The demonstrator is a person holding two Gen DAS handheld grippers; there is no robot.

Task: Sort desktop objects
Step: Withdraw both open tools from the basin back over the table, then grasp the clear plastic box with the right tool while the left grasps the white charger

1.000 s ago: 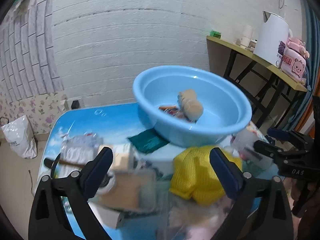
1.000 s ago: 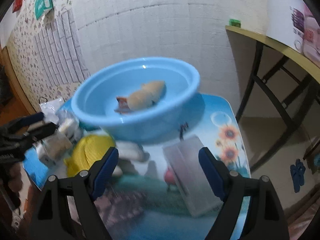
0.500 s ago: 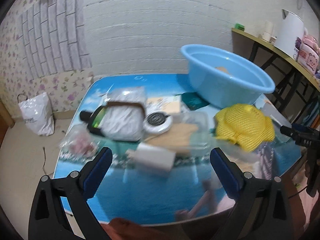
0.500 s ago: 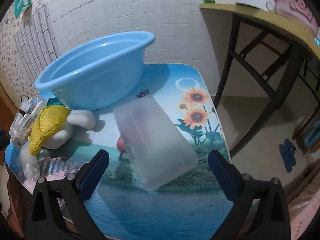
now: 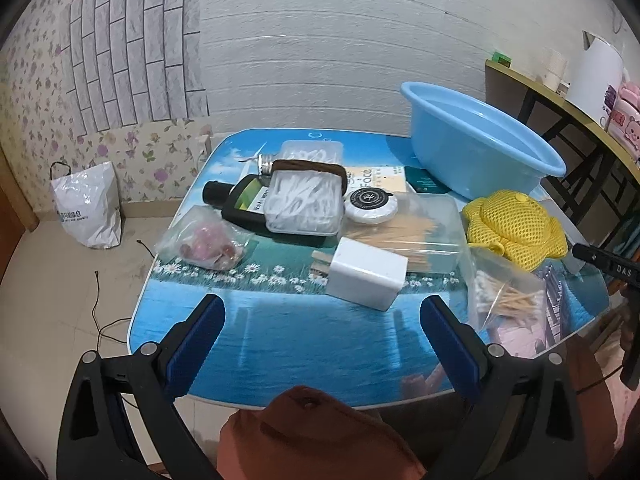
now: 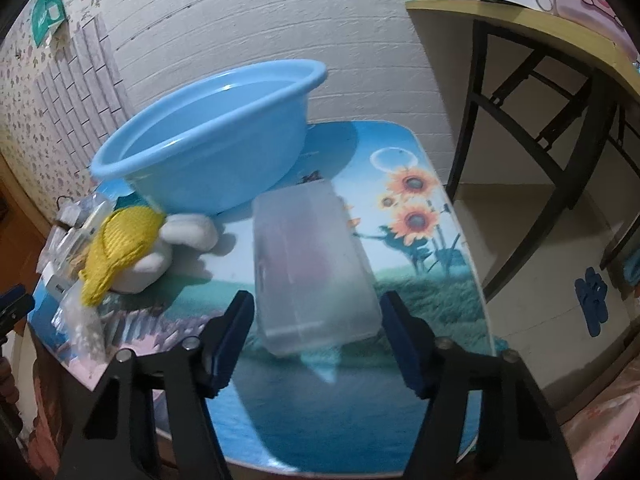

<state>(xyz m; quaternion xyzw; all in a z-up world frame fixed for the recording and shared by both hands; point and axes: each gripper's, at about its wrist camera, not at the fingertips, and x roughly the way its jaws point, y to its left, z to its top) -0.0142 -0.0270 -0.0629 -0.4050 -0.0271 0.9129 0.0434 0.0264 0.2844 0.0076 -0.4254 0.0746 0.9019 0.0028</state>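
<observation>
Right tongs just closing round clear box, long axis pointing away; left tongs wide, empty.

basin contents: hidden by wall | kettle: cut off at edge

The blue basin is smooth, glossy plastic, and the box beside it is frosted, translucent plastic. That tabletop shines like glass over its printed picture, while the yellow mesh cloth looks coarse and matt. The white block is matt plastic; thin crinkly bags gleam.
</observation>
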